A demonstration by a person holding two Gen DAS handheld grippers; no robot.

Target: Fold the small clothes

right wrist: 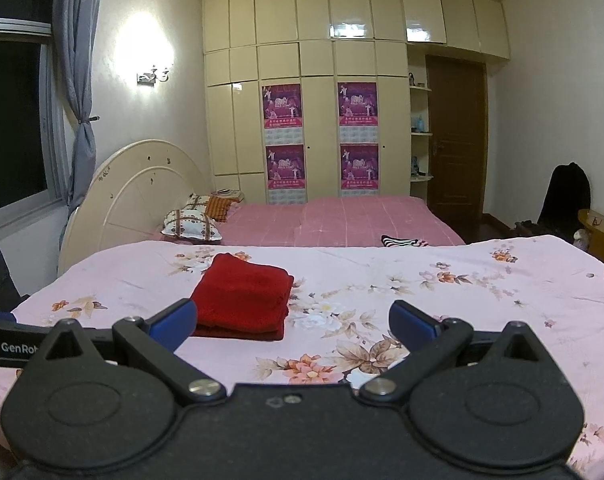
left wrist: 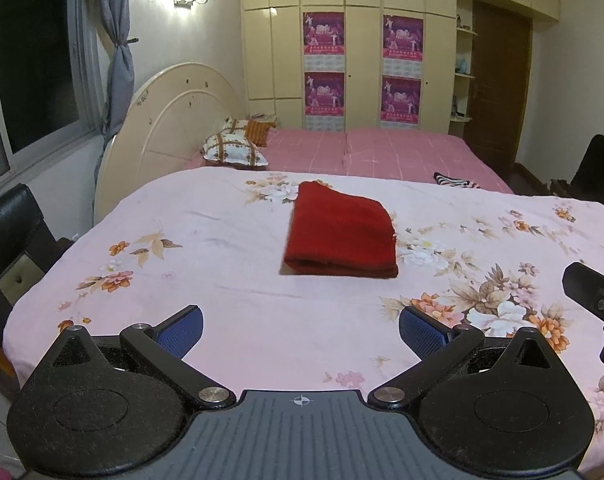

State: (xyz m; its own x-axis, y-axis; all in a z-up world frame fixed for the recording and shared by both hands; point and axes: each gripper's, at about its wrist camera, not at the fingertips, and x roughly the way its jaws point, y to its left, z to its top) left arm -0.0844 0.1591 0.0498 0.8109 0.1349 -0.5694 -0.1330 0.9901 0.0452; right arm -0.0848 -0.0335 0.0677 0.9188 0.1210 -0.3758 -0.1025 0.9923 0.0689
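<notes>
A red cloth (left wrist: 342, 232) lies folded into a thick rectangle on the pink floral sheet (left wrist: 241, 288). It also shows in the right wrist view (right wrist: 241, 296). My left gripper (left wrist: 300, 330) is open and empty, held back from the cloth's near edge. My right gripper (right wrist: 293, 322) is open and empty, to the right of the cloth and nearer than it. The right gripper's body (left wrist: 598, 304) shows at the right edge of the left wrist view.
The floral sheet (right wrist: 462, 288) covers a table-like surface. Behind it is a bed with a pink cover (left wrist: 382, 152), pillows (left wrist: 233, 148) and a striped item (left wrist: 454, 180). A black chair (left wrist: 9, 224) stands at the left. Wardrobes line the far wall.
</notes>
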